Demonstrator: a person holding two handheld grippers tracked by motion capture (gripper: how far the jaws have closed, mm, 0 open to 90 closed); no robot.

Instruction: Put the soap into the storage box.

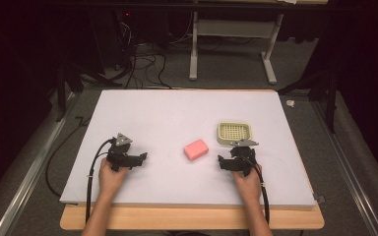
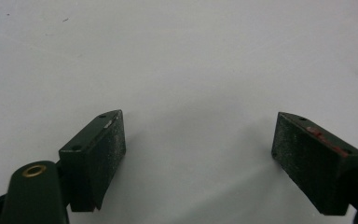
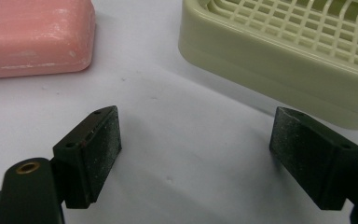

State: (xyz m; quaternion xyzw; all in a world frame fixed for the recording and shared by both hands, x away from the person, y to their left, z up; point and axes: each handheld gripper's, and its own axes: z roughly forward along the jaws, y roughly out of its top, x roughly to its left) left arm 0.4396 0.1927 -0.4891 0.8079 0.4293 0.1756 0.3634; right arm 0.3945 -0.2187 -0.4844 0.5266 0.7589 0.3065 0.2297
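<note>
A pink bar of soap (image 1: 196, 149) (image 3: 32, 37) lies flat near the middle of the white table top (image 1: 177, 113). To its right sits a cream soap dish with a grid top (image 1: 234, 133) (image 3: 289, 51). My right gripper (image 1: 226, 162) (image 3: 196, 149) rests on the table just in front of the dish and to the right of the soap, jaws wide open with nothing between them. My left gripper (image 1: 140, 158) (image 2: 198, 149) lies on the table left of the soap, also open over bare white surface.
The white sheet sits on a wooden table (image 1: 192, 219) whose edge shows at the front. A cable (image 1: 91, 182) trails from each gripper toward the person. Beyond the table are a grey floor, cables (image 1: 142, 64) and a metal stand (image 1: 231, 44).
</note>
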